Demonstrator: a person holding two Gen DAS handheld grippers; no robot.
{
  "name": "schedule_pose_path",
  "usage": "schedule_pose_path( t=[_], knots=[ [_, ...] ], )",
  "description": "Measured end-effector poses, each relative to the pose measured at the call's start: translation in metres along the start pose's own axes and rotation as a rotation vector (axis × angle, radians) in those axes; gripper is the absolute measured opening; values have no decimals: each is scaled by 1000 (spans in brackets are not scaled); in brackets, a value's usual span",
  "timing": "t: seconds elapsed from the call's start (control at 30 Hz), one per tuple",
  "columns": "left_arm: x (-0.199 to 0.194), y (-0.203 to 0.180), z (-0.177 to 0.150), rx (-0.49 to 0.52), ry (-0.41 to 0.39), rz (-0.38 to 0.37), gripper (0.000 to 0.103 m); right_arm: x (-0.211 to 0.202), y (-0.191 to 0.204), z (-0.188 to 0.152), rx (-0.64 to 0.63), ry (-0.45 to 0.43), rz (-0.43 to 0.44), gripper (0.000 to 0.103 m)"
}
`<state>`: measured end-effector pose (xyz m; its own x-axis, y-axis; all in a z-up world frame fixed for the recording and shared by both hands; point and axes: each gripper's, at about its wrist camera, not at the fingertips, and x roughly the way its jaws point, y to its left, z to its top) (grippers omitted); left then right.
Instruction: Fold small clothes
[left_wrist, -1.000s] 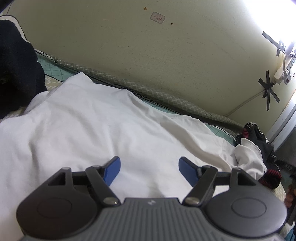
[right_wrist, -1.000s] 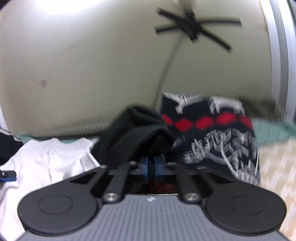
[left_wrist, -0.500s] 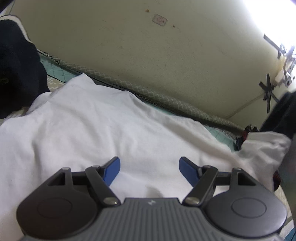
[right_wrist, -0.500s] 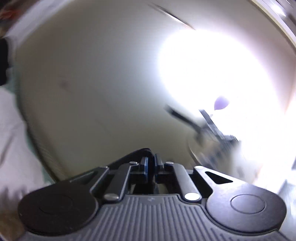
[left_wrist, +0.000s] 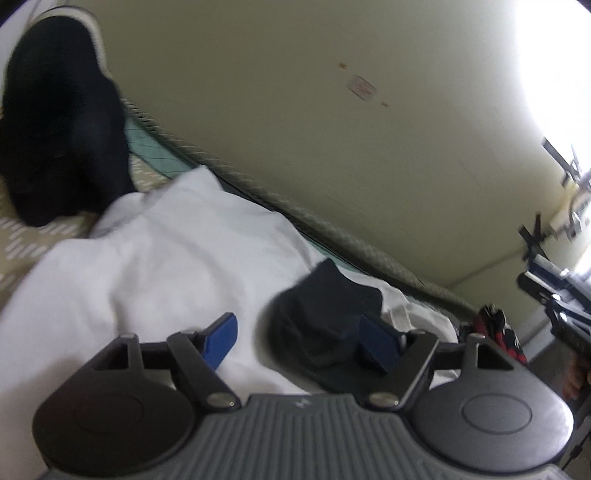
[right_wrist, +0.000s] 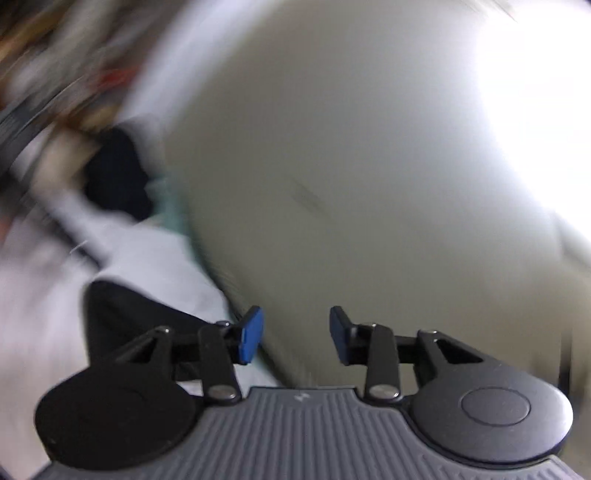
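Observation:
A small black garment (left_wrist: 325, 314) lies crumpled on a white shirt (left_wrist: 166, 266) spread over the bed. My left gripper (left_wrist: 299, 343) is open and empty, low over the shirt, with its right pad against the black garment. My right gripper (right_wrist: 293, 334) is open and empty, raised and pointing at the wall; its view is blurred. The black garment (right_wrist: 125, 325) shows at its lower left on the white shirt (right_wrist: 155, 266). The right gripper also shows at the right edge of the left wrist view (left_wrist: 554, 295).
A cream wall (left_wrist: 295, 110) runs along the bed's far edge. A large black garment (left_wrist: 62, 140) lies at the far left. A red, black and white patterned garment (left_wrist: 498, 332) lies at the right. The patterned bedcover (left_wrist: 22, 240) shows at the left.
My right gripper opened and let go of the black garment, which now lies on the white shirt by my left gripper. The right gripper swung up and away. The left gripper shifted slightly.

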<state>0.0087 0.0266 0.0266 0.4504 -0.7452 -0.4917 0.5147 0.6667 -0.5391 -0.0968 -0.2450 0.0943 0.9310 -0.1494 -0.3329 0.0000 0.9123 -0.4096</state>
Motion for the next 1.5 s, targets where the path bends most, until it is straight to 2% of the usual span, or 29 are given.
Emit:
schedule_pose_path(
  t=[0.03, 0.07, 0.13, 0.23, 0.3, 0.37, 0.4, 0.43, 0.47, 0.53, 0.6, 0.67, 0.7, 0.77, 0.83, 0.9, 0.97, 1.03, 1.13, 1.17, 1.23, 1.33, 1.4, 1.5],
  knots=[
    [2, -3, -1, 16, 7, 1, 75, 1, -22, -14, 178, 51, 3, 47],
    [5, -6, -3, 34, 15, 9, 75, 4, -38, -31, 329, 96, 21, 52],
    [9, -9, -5, 55, 30, 23, 75, 13, -52, -62, 553, 161, 51, 57],
    [13, -9, -8, 66, 50, 38, 76, 32, -41, -98, 760, 261, 131, 59],
    [15, -9, -9, 74, 56, 42, 76, 47, -27, -108, 821, 302, 182, 57],
    [17, -10, -11, 89, 57, 49, 76, 48, -11, -109, 813, 296, 220, 19],
    [18, -11, -11, 97, 57, 53, 76, 48, -9, -107, 780, 297, 203, 0],
    [18, -12, -11, 103, 57, 56, 77, 47, -12, -105, 736, 292, 179, 0],
    [18, -12, -11, 108, 58, 57, 77, 43, -18, -102, 671, 285, 116, 0],
    [20, -12, -11, 113, 67, 46, 77, 37, -32, -105, 518, 284, -69, 0],
    [21, -15, -12, 129, 71, 52, 77, 38, -50, -115, 534, 330, -116, 0],
    [22, -18, -13, 149, 72, 63, 80, 40, -49, -123, 522, 376, -118, 0],
    [22, -18, -13, 154, 72, 64, 80, 38, -45, -124, 514, 372, -124, 0],
    [23, -18, -13, 155, 71, 65, 80, 29, -40, -123, 535, 346, -141, 8],
    [22, -17, -13, 150, 71, 61, 80, 14, -38, -119, 577, 284, -163, 30],
    [23, -18, -14, 150, 70, 62, 80, -8, -35, -114, 610, 212, -175, 39],
    [22, -19, -14, 157, 70, 67, 80, -27, -26, -107, 627, 162, -147, 40],
    [23, -20, -14, 160, 69, 70, 80, -35, -13, -99, 615, 142, -70, 38],
    [21, -20, -14, 156, 66, 71, 80, -30, 14, -100, 548, 212, 25, 40],
    [20, -19, -14, 154, 65, 70, 80, -28, 22, -105, 525, 240, 36, 37],
    [20, -18, -14, 148, 64, 67, 80, -23, 27, -118, 495, 291, 50, 0],
    [20, -19, -13, 149, 65, 68, 80, -46, 15, -122, 453, 273, -42, 0],
    [21, -19, -13, 154, 66, 72, 80, -54, 4, -128, 444, 305, -88, 0],
    [20, -19, -13, 155, 66, 73, 80, -64, 5, -138, 409, 362, -99, 0]
  ],
)
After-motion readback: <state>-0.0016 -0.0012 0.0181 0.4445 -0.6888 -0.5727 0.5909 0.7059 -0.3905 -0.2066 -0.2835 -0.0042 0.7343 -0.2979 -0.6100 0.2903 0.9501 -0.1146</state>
